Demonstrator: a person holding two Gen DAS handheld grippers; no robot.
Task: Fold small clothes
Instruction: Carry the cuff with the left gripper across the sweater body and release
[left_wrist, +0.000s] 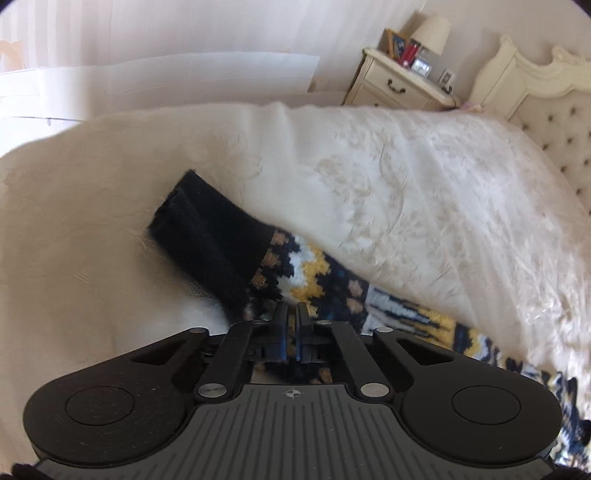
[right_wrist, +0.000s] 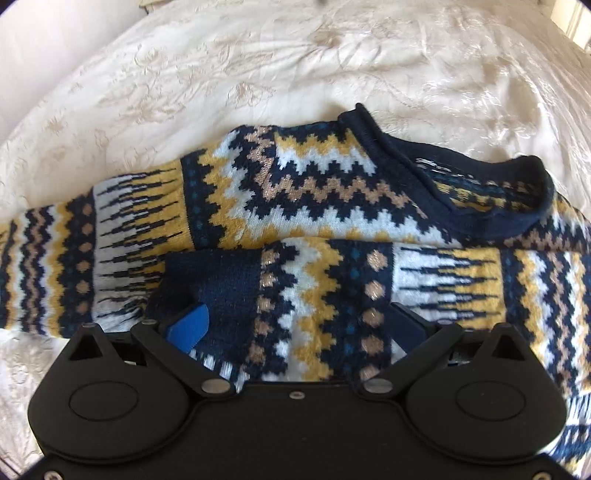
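The left gripper (left_wrist: 292, 312) pinches one sleeve (left_wrist: 229, 254) of the sweater (right_wrist: 295, 184) on the bed (right_wrist: 184, 74); the right gripper (right_wrist: 295, 325) stands spread around the folded-in sleeve (right_wrist: 280, 295). Sleeve-folding seems underway; next, probably carry the left-held sleeve across the body.

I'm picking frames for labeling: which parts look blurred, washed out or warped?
Left wrist view: window wall blown out, sweater sleeve soft, bed bulges from fisheye. Right wrist view: sweater pattern crisp, bedspread bright at upper right, corners vignetted.
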